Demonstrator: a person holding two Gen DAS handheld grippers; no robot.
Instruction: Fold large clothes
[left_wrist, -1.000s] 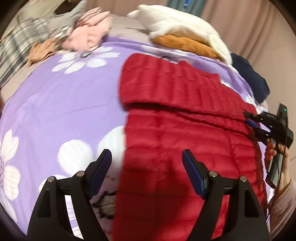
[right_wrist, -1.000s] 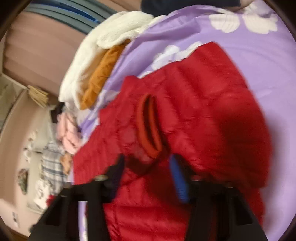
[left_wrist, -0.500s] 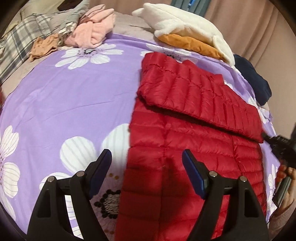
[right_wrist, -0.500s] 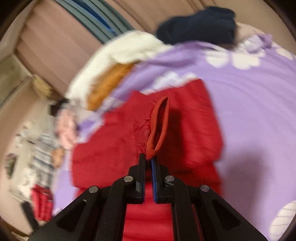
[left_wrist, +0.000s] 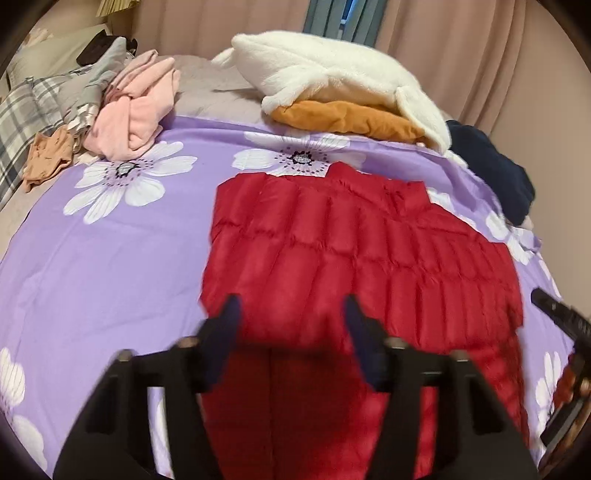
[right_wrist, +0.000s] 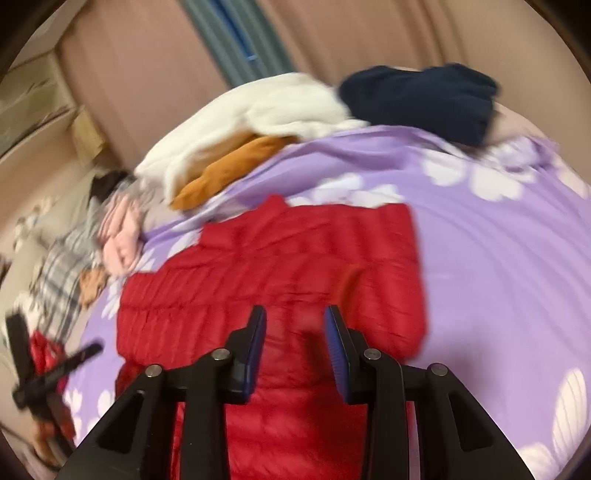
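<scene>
Both our grippers, left (left_wrist: 291, 332) and right (right_wrist: 295, 341), hang spread and empty over the near half of the red quilted down jacket (left_wrist: 351, 266). It lies flat on the purple floral duvet (left_wrist: 92, 258), far part folded over. Judging mid-fold; next we grab the near hem and fold it away.

The red jacket (left_wrist: 362, 258) runs off the near edge in both views, its hem unseen. The right gripper (left_wrist: 565, 373) is cut by the right edge in the left wrist view, perhaps gripped by a blurred hand. Motion blur smears the left gripper (left_wrist: 291, 328).
</scene>
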